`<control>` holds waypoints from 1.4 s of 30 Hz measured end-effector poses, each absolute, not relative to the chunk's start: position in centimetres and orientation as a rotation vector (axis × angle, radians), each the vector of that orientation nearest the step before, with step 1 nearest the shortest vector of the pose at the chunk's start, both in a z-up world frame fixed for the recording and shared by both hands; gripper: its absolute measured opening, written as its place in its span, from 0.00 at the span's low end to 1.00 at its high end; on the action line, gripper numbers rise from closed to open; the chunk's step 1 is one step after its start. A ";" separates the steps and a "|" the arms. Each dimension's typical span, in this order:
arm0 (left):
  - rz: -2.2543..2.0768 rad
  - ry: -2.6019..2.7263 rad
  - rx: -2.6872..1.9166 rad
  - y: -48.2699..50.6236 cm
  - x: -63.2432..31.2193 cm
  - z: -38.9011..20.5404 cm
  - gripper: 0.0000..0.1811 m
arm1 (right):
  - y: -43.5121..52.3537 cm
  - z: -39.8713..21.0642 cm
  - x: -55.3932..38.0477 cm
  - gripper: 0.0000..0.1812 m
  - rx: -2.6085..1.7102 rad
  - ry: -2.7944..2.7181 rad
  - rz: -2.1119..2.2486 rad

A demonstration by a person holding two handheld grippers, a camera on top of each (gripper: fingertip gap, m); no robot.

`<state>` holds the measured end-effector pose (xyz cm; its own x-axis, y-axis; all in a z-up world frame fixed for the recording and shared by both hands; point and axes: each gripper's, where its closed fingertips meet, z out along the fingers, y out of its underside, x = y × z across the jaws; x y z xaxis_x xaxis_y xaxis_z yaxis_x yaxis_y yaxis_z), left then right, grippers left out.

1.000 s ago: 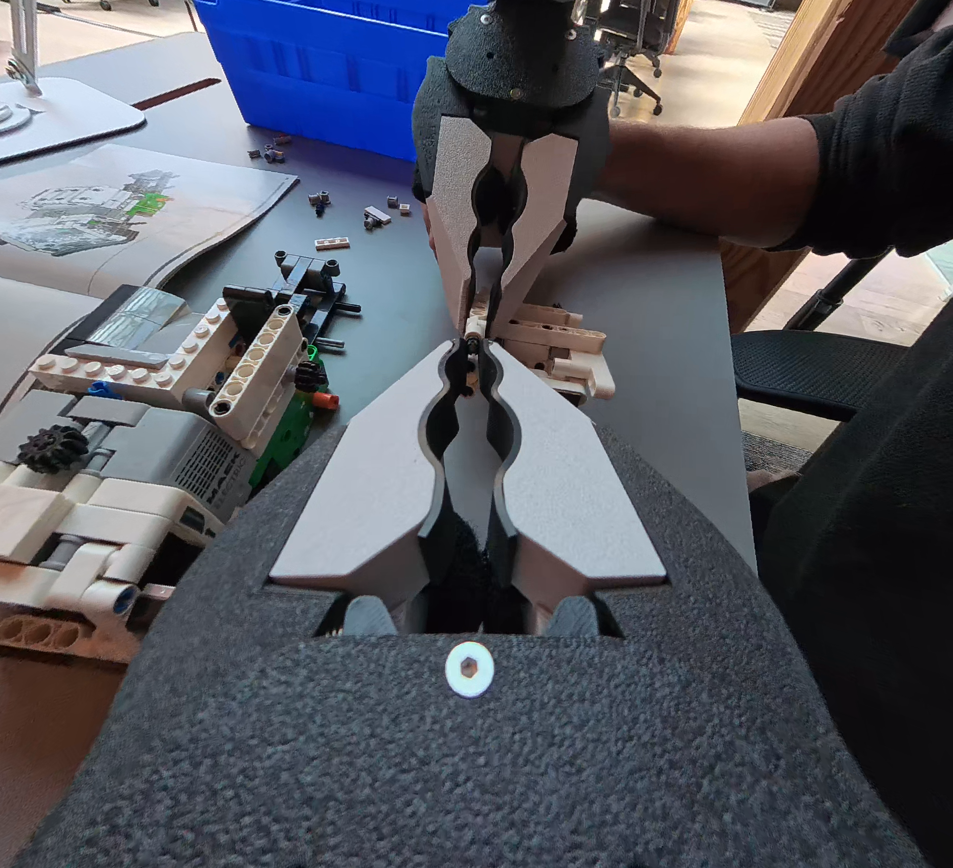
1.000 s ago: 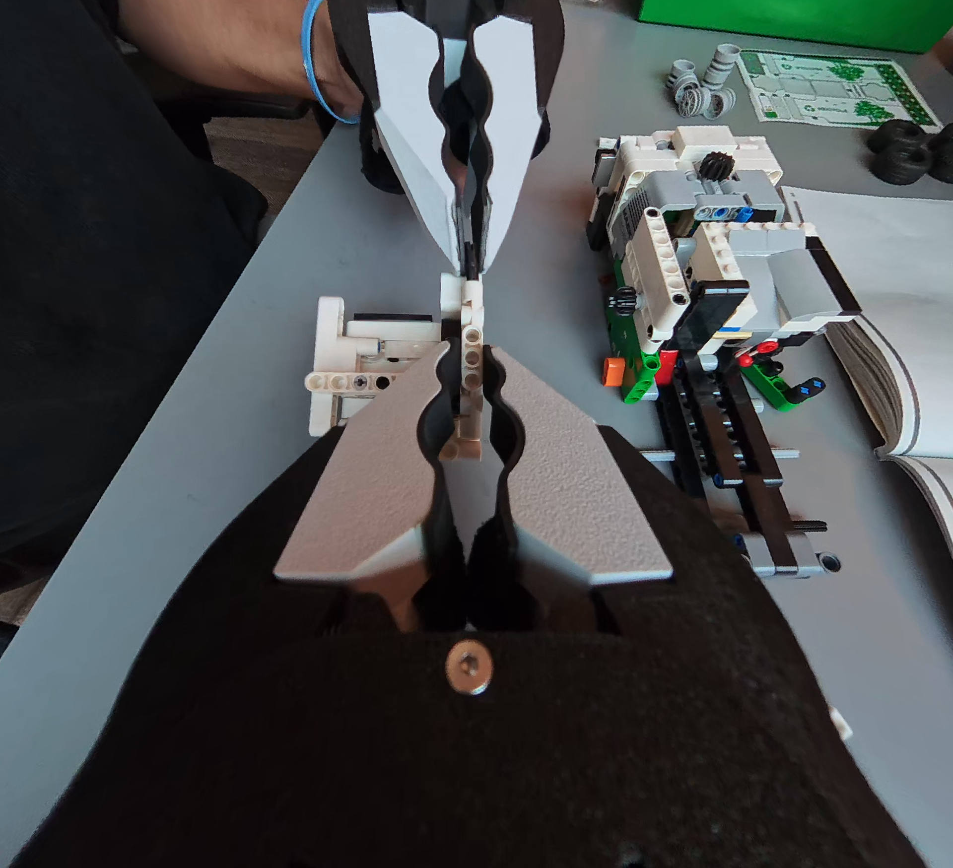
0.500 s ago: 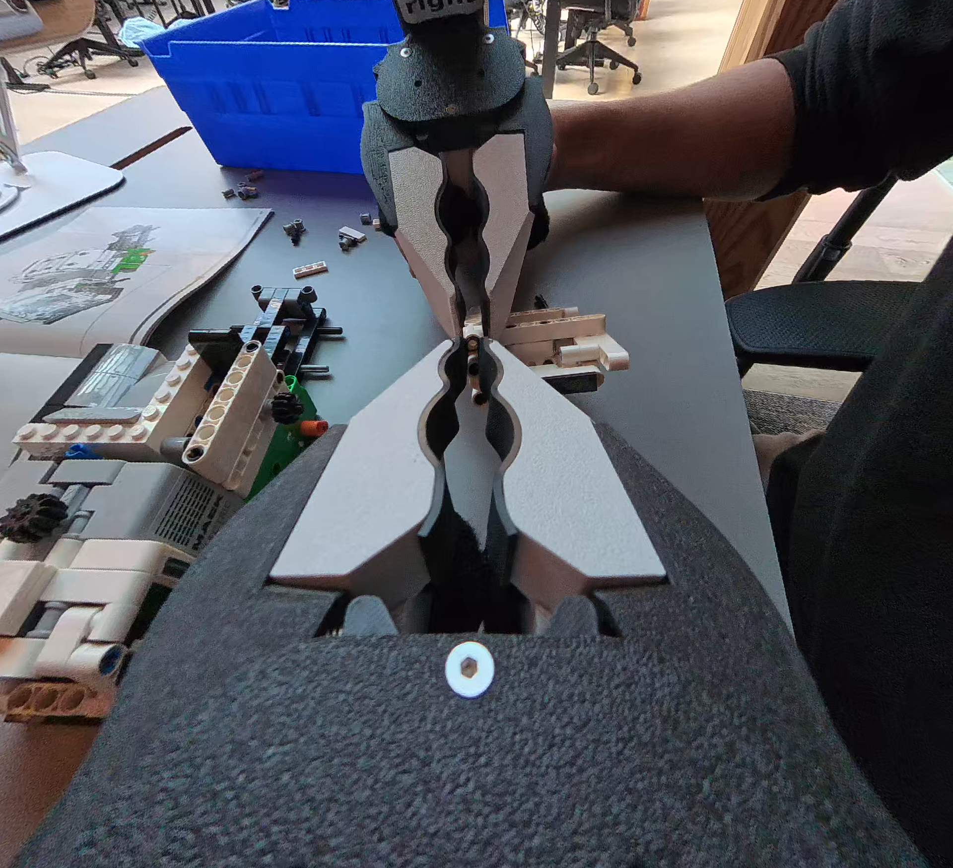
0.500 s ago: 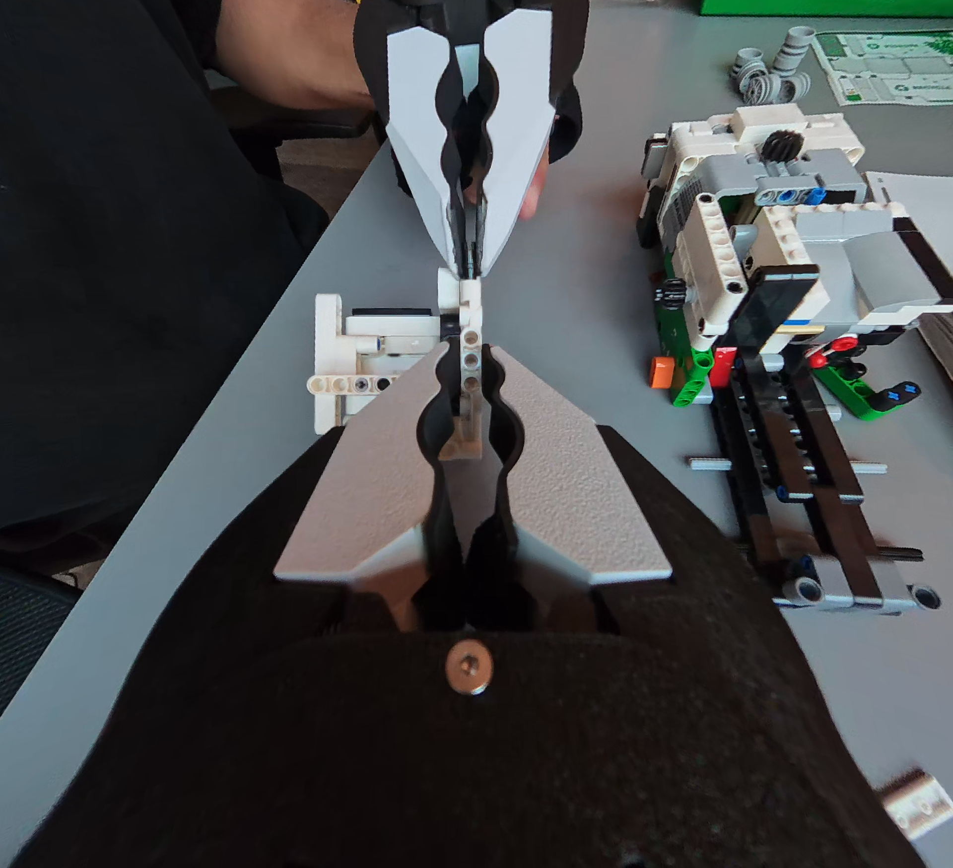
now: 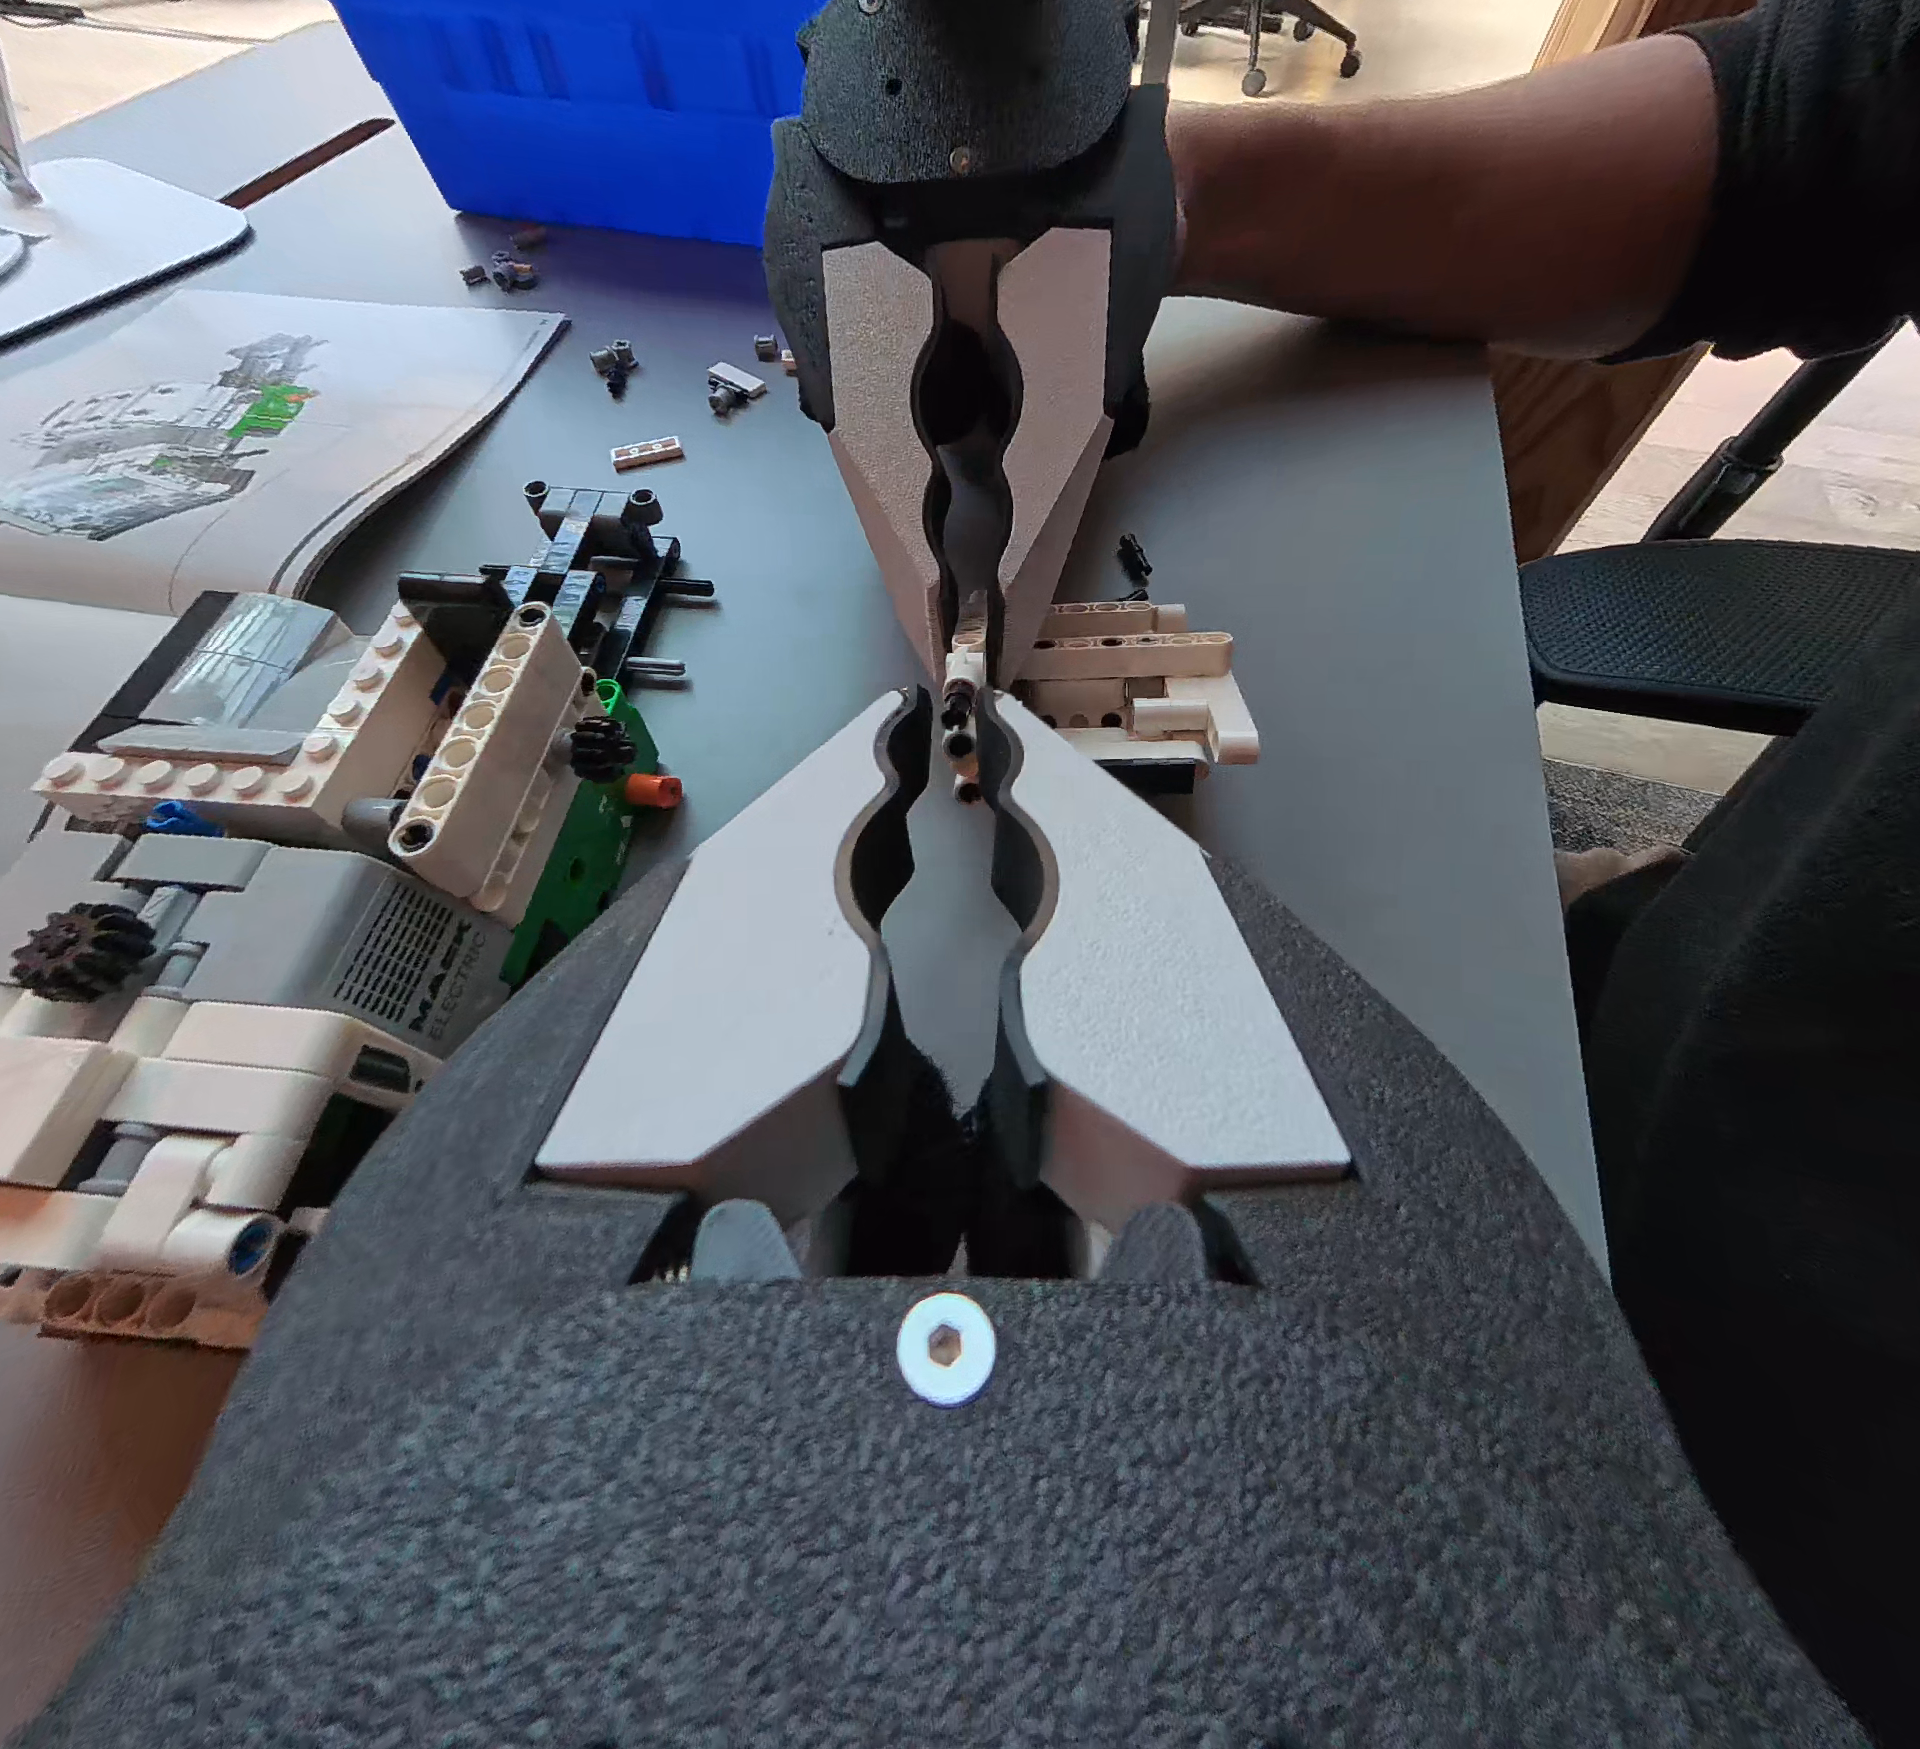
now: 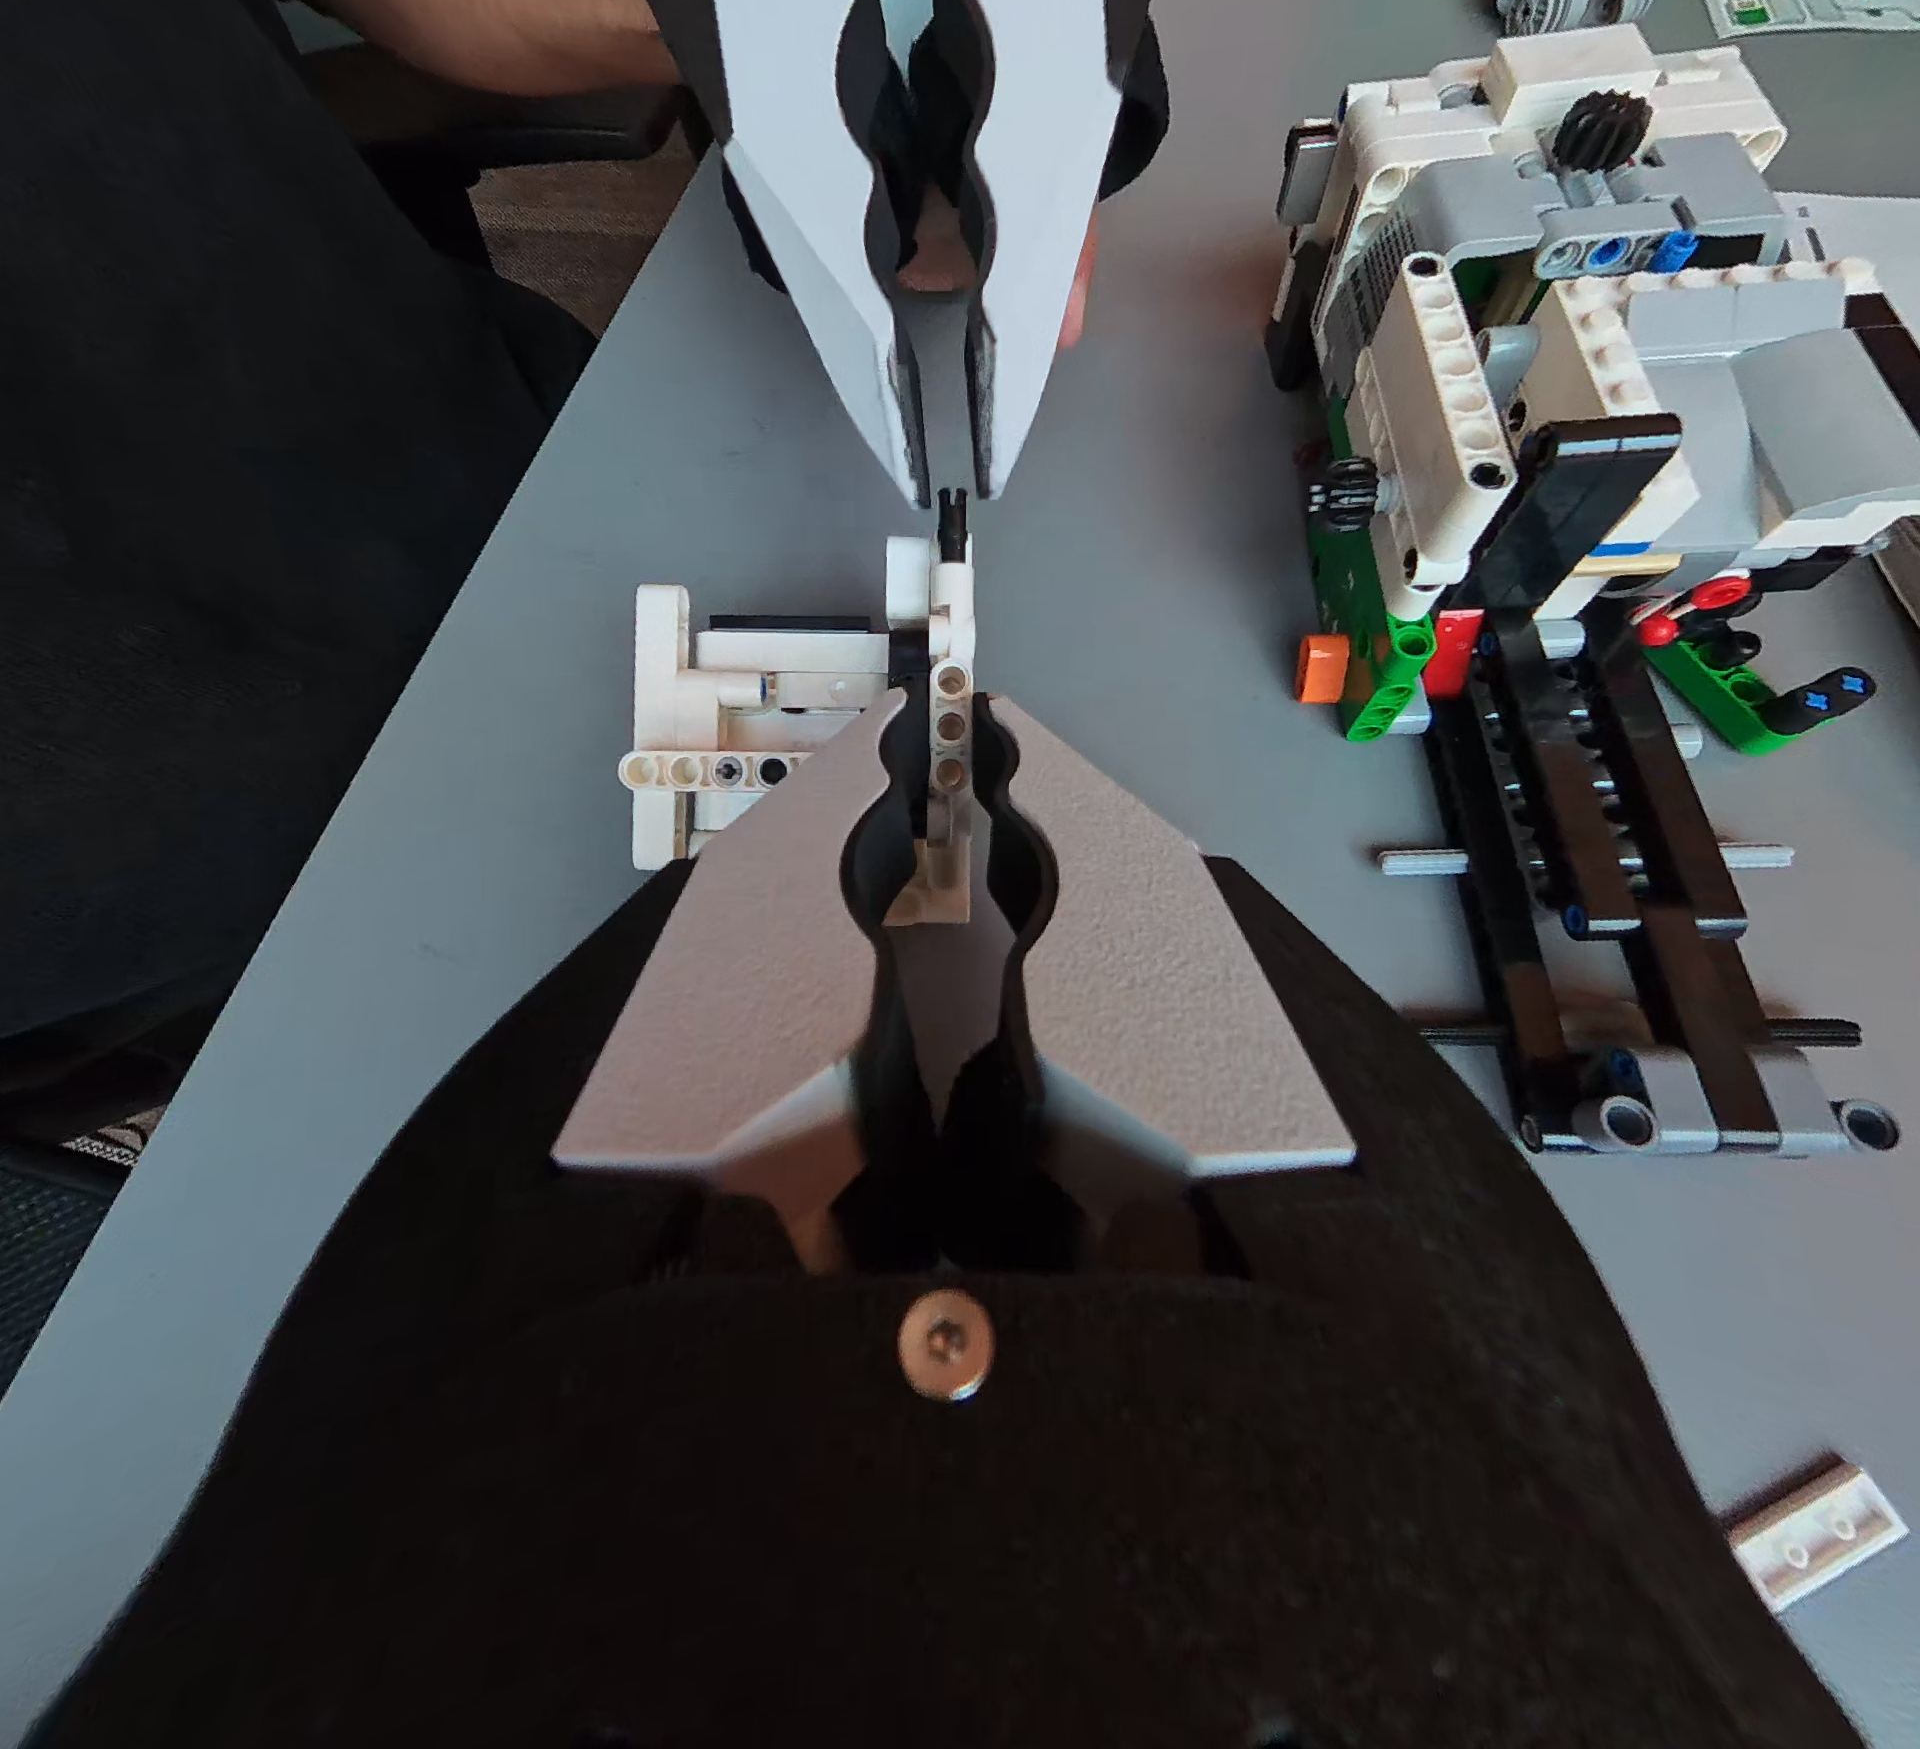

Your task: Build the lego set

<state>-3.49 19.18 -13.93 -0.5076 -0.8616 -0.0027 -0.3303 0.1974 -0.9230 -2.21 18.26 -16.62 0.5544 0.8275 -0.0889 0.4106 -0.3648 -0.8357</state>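
My right gripper point(image 6: 948, 707) is shut on a white holed beam point(image 6: 951, 728), held just above the grey table point(image 6: 582, 556). A short black pin point(image 6: 950, 520) sticks out of the beam's far end. My left gripper point(image 5: 954, 700) faces it tip to tip. Its jaws are slightly apart and just clear of the pin, and it also shows in the right wrist view point(image 6: 949, 494). The right gripper shows in the left wrist view point(image 5: 971, 650). A white sub-assembly point(image 6: 727, 691) lies beside the beam; I cannot tell whether they are joined.
The half-built white, grey and green truck point(image 6: 1558, 349) and its black chassis frame point(image 6: 1610, 868) stand to one side. A blue bin point(image 5: 623, 37), an open instruction booklet point(image 5: 260, 411) and loose small parts point(image 5: 644, 450) lie beyond. A pale plate point(image 6: 1818, 1543) lies near me. The grippers are tip to tip, or close to it.
My left gripper has opened a little and drawn back off the black pin, which stays in the white beam. The right gripper still holds the beam.
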 end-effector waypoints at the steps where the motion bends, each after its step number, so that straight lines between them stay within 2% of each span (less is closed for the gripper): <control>1: -1.302 1.938 -1.113 19.2 -3.5 -13.9 0.04 | 18.3 -16.5 -2.2 0.03 -1.979 -0.995 0.656; 39: -1.325 1.978 -1.107 18.8 -4.2 -14.1 0.02 | 17.9 -16.3 -2.6 0.03 -1.998 -1.016 0.655; 42: -1.349 1.902 -1.155 19.7 -5.7 -13.5 0.07 | 17.9 -16.6 -2.2 0.03 -2.010 -1.002 0.658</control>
